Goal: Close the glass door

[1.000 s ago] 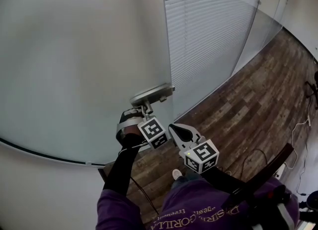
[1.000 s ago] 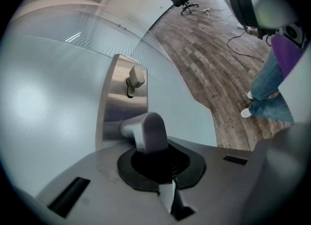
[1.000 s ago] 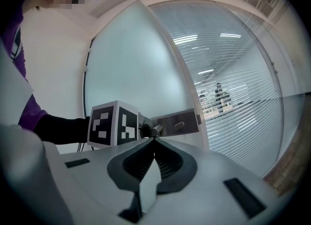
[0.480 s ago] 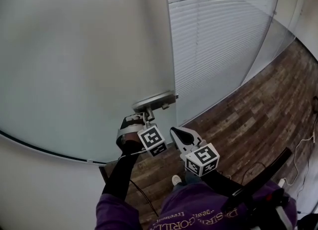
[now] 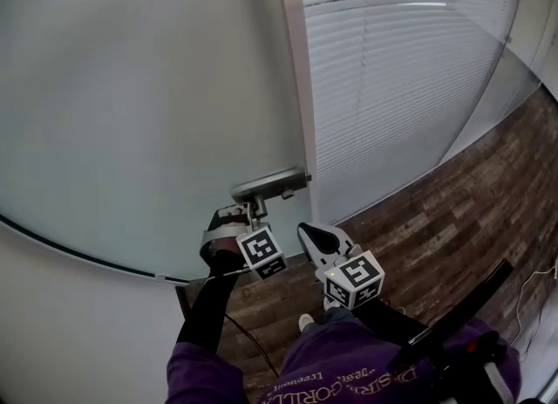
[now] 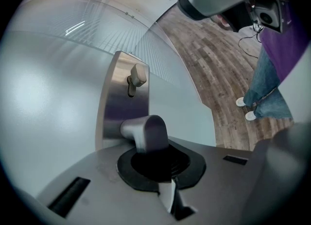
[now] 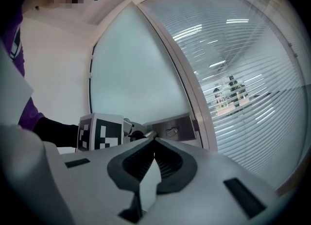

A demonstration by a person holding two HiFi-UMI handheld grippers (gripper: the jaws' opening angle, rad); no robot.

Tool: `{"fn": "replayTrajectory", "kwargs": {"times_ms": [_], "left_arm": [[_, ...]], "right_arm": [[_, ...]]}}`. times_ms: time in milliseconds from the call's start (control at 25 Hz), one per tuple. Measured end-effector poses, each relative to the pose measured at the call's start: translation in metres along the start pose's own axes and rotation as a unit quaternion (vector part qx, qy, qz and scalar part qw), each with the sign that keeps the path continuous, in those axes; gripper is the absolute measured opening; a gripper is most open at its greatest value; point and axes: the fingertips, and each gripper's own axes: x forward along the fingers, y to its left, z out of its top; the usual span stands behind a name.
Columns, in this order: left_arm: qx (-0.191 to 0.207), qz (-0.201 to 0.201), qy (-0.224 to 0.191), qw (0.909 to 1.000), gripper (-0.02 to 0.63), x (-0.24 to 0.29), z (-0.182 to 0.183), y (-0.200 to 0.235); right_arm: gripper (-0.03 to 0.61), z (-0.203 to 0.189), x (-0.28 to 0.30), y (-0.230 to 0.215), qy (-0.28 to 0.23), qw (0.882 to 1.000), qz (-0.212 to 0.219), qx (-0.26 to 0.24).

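Light is soft, even and fairly bright, with the frosted glass door [image 5: 148, 88] glowing pale and lamp reflections streaking the blinds [image 7: 233, 49]. Both gripper views bend strongly and go black at the corners. The door handle [image 6: 146, 131], seen close up, looks slightly soft, with a dull sheen.

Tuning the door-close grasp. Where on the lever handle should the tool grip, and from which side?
Grip the lever handle on its bar, just out from the neck at the metal plate. Come from the room side, facing the glass door, pads clamped across the bar: it stands proud of the plate, so the jaws fit around it. The left tool is shut on it that way.
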Motion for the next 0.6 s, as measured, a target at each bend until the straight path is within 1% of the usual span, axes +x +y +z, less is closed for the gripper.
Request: {"fn": "replayTrajectory", "kwargs": {"times_ms": [120, 360, 440, 600], "left_arm": [[-0.005, -0.004, 0.012, 0.9999, 0.000, 0.004, -0.004, 0.001], [-0.015, 0.004, 0.006, 0.9999, 0.000, 0.014, -0.004, 0.004], [-0.017, 0.003, 0.013, 0.9998, 0.000, 0.021, -0.007, 0.001], [-0.019, -0.002, 0.021, 0.9996, 0.000, 0.024, -0.006, 0.015]], "right_arm": [[-0.003, -0.001, 0.002, -0.003, 0.003, 1.000, 0.010, 0.000], [-0.003, -0.012, 0.003, -0.008, 0.007, 1.000, 0.021, -0.001], [-0.003, -0.016, 0.004, -0.011, 0.008, 1.000, 0.023, -0.002], [-0.003, -0.003, 0.011, -0.015, 0.005, 1.000, 0.024, 0.001]]}}
